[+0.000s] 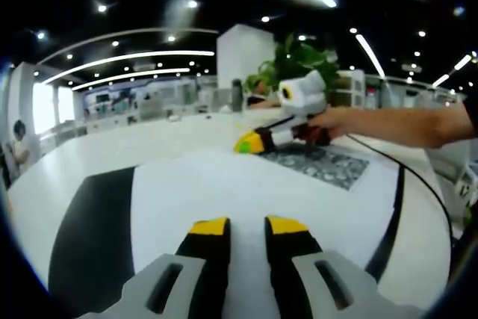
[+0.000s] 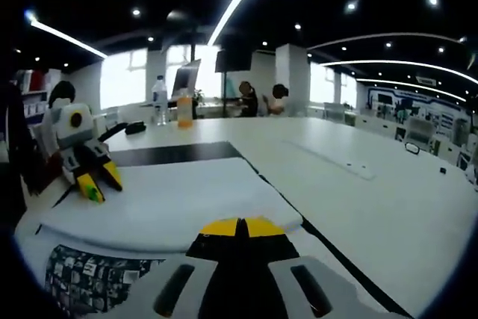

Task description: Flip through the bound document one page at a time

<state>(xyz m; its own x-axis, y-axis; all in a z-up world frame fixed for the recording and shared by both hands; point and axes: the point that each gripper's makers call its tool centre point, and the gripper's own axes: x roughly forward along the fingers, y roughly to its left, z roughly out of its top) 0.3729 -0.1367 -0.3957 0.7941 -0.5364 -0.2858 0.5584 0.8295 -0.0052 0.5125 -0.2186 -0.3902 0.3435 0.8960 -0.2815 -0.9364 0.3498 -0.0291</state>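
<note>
Bound document (image 1: 246, 192) on table (image 1: 97, 158)

printed page (image 2: 89, 282): print too small to read | far people (image 2: 261, 100): blurred

Ahead of your left gripper (image 1: 247, 227) the white page (image 1: 246, 184) lies flat and bare, so you have open room straight across it. At its far edge your right gripper (image 1: 249, 143) and the hand (image 1: 340, 121) holding it stand in the way, with a black cable (image 1: 418, 184) trailing down the right side. Ahead of your right gripper (image 2: 240, 227) the white table (image 2: 358, 184) runs open to the right. Two bottles (image 2: 172, 102) stand well apart, far back.
</note>
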